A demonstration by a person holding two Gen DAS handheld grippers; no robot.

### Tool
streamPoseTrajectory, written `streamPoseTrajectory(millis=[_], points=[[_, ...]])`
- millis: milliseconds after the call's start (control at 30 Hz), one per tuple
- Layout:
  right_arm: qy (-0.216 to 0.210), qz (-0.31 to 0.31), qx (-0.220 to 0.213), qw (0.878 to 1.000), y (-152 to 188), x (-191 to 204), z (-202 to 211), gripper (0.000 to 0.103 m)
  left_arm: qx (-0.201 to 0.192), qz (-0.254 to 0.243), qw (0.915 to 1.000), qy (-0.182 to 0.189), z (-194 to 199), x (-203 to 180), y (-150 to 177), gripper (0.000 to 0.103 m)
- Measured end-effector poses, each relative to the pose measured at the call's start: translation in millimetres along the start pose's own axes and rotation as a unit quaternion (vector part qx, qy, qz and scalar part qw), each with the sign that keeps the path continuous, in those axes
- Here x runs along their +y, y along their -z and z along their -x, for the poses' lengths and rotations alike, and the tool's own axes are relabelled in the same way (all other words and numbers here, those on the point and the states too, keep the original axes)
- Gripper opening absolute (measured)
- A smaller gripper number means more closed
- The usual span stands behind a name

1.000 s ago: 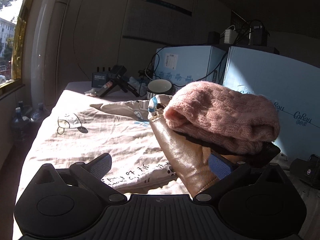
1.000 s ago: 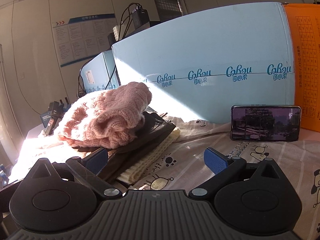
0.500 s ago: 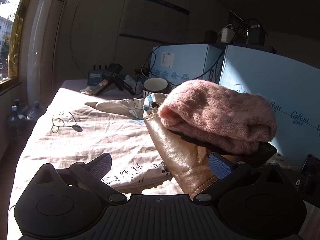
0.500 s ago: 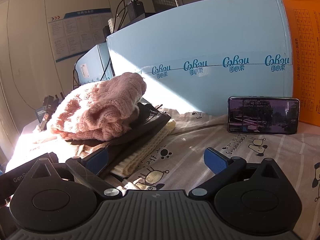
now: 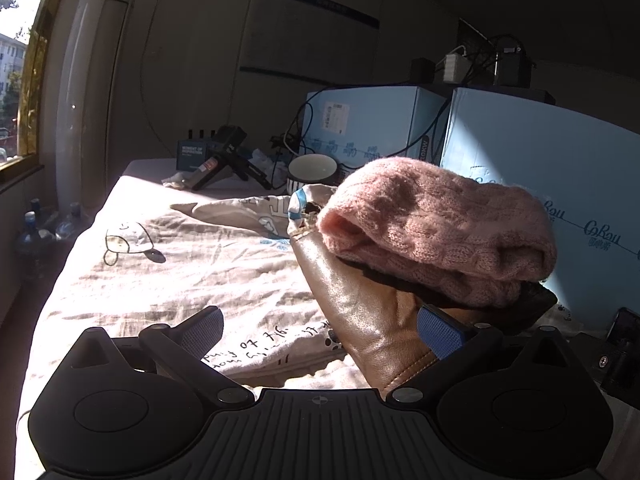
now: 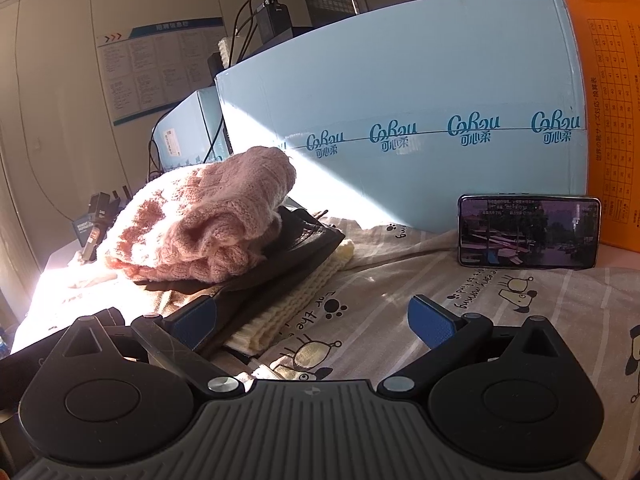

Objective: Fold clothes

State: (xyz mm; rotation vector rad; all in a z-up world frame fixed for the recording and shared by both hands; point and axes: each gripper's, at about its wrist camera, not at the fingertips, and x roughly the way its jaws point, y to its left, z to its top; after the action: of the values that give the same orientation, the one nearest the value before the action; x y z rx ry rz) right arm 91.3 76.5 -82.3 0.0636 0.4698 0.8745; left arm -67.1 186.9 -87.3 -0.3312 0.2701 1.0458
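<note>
A folded pink knit sweater [image 5: 440, 232] lies on top of a stack, over a dark garment [image 5: 512, 304] and a tan leather garment [image 5: 360, 312]. In the right wrist view the sweater [image 6: 208, 216] sits on the dark garment [image 6: 296, 252] and a cream knit piece [image 6: 296, 304]. My left gripper [image 5: 320, 330] is open, its right finger beside the leather garment. My right gripper [image 6: 314, 318] is open and empty, its left finger at the stack's near edge. A grey printed garment [image 5: 256, 212] lies flat behind the stack.
Light blue cartons [image 6: 420, 120] stand behind the stack, with an orange box [image 6: 612, 120] to the right. A phone [image 6: 528, 232] leans against the carton. A white bowl [image 5: 312, 168], cables and black devices [image 5: 224, 156] are at the bed's far end. The printed sheet [image 5: 180, 272] spreads left.
Both grippers have drawn back slightly from the stack and stay open. The stack has not moved.
</note>
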Motion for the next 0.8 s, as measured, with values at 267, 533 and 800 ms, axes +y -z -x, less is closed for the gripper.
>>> streamPoseTrajectory(millis=[267,533,800], points=[[-0.002,0.0,-0.001,1.0,-0.7,0.0,0.2,0.103,0.002,-0.002,1.0,-0.002,-0.2,-1.5,0.6,0.103],[-0.002,0.001,0.0,1.0,-0.4,0.2,0.4,0.103,0.002,0.0,1.0,-0.002,-1.6,-0.6,0.1,0.103],[-0.002,0.002,-0.001,1.0,-0.2,0.6,0.6,0.103,0.003,-0.002,1.0,-0.002,-1.6,-1.4,0.5,0.103]])
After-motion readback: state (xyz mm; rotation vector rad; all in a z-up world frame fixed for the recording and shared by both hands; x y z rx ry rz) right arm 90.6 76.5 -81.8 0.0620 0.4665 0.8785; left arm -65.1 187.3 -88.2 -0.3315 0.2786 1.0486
